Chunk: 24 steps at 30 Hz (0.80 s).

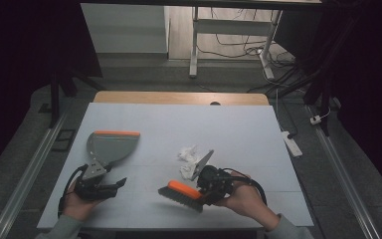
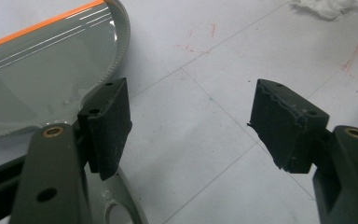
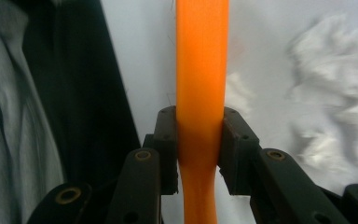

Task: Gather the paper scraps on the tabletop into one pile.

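On the white tabletop (image 1: 238, 129), your right gripper (image 1: 210, 185) clamps the orange-handled brush (image 1: 181, 194), its long axis pointing left toward the grey dustpan (image 1: 110, 147), with crumpled paper scraps (image 1: 188, 153) lying just beyond the bristles, while your left gripper (image 1: 97, 186), jaws apart, sits at the dustpan's handle.

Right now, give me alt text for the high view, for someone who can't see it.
A person at a white table holds an orange-handled brush clamped in the right gripper, beside crumpled white paper scraps. The left gripper, jaws open, sits just below a grey dustpan with an orange edge.
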Available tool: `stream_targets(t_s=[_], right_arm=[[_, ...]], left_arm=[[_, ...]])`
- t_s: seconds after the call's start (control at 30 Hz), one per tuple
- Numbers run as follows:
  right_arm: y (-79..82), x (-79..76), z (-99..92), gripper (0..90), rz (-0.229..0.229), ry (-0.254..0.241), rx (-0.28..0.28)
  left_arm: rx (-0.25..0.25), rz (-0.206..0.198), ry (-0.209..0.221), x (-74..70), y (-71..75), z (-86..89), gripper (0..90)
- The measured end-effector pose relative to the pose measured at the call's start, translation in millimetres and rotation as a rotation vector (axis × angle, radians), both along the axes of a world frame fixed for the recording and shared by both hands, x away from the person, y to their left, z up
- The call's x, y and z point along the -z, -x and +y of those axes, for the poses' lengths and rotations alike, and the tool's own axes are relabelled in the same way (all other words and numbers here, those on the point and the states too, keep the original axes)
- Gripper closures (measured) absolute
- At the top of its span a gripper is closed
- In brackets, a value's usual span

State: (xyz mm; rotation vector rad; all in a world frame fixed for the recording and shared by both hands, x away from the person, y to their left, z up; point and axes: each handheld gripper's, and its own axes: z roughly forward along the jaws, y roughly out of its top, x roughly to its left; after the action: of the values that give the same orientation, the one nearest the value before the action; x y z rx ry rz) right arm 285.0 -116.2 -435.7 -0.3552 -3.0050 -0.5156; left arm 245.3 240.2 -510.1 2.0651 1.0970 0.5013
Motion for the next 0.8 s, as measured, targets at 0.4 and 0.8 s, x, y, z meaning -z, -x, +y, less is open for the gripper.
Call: stream_targets(t_s=[0.4,0.8], right_arm=[[-41.1,10.9,0.2,70.8,-0.098,0.089,0.072],[-60.9,-9.1,-25.1,70.8,-0.162,-0.029,0.168]], left_arm=[[-0.001,0.003,-0.002,0.8,-0.3,1.0,29.6],[-0.003,0.005,0.0,1.1,-0.5,1.6,29.5]])
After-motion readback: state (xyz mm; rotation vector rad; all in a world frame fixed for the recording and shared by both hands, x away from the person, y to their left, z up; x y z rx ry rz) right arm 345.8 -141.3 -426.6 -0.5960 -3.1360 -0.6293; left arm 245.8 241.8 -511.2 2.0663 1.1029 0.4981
